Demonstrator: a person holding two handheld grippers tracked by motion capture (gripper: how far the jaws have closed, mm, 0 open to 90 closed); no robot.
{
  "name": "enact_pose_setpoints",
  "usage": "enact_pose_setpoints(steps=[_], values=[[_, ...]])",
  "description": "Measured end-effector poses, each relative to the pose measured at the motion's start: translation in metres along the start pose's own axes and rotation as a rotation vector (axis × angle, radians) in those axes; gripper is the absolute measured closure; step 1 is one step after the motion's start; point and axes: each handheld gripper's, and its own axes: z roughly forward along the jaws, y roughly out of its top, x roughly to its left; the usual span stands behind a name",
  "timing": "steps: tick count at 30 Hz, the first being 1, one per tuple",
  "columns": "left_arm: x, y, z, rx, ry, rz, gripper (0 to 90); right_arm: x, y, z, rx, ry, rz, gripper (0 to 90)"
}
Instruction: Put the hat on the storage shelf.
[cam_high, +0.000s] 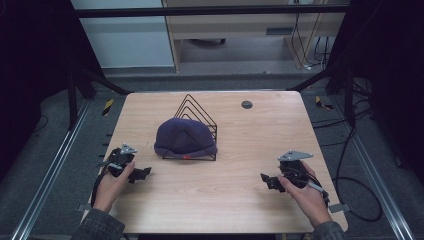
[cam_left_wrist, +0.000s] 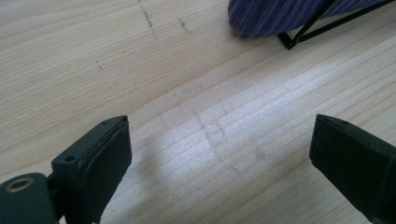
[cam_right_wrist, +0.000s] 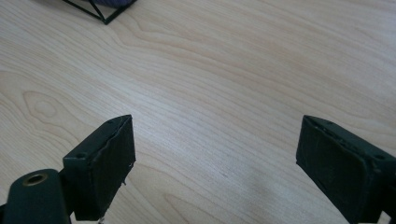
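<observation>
On my wooden table, the dark knitted cap sits draped over the front of the black wire triangular rack, near the table's middle, slightly toward the far edge. My left gripper rests near the table's left edge, my right gripper near its right edge, both nearer me than the cap and well apart from it.
</observation>
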Motion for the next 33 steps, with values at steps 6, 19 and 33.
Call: enact_pose_setpoints(steps=[6,19,33], values=[[-0.001,-0.001,0.003,0.031,-0.013,0.011,5.1,-0.004,-0.008,0.010,0.037,0.000,0.020,12.5],[-0.004,-0.003,0.009,0.065,-0.034,0.007,1.5,-0.024,-0.015,0.032,0.024,-0.058,0.128,10.9],[-0.006,-0.002,0.010,0.066,-0.043,0.014,0.0,-0.019,-0.022,0.042,0.023,-0.134,0.076,7.6]])
